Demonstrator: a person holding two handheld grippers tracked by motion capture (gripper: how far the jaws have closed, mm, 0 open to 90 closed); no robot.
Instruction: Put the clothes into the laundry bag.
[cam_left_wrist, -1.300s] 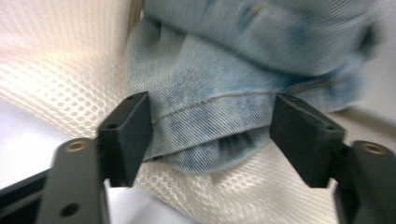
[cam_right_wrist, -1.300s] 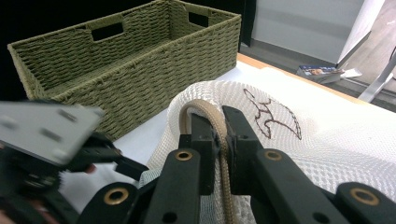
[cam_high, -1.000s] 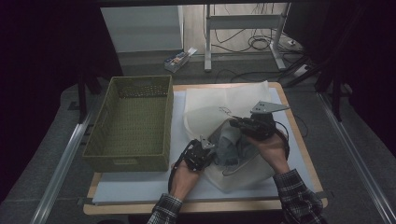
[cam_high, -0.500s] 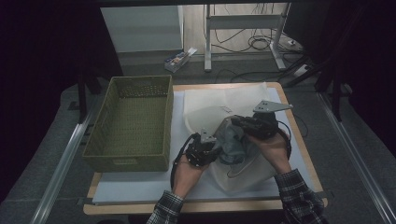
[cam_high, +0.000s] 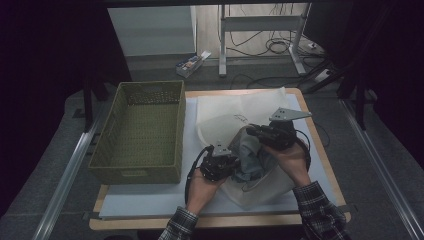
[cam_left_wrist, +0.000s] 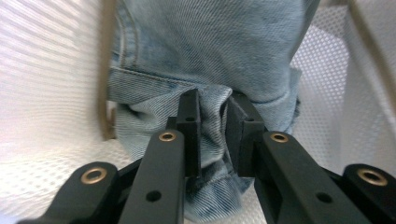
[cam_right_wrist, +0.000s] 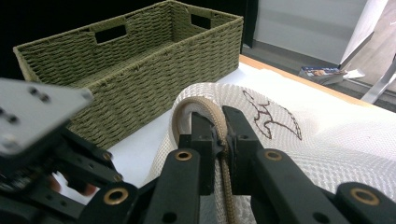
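Pinching a fold of pale blue denim jeans (cam_left_wrist: 210, 60), the left gripper (cam_left_wrist: 212, 135) has its fingers closing on cloth inside the white mesh laundry bag (cam_high: 260, 187) on the tabletop (cam_high: 320, 145). The right gripper (cam_right_wrist: 219, 140) clamps the bag's beige zip edge (cam_right_wrist: 201, 109). No readable writing; only a brown stitched emblem (cam_right_wrist: 275, 121). A green woven basket (cam_high: 142, 130) stands alongside.

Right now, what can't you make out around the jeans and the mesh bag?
- Jeans, left gripper view: top edge cuts them off; the left gripper's fingers cover the pinched fold.
- Mesh laundry bag, high view: hands and both grippers hide its opening.
- Bag's embroidered mark, right gripper view: too small to identify.
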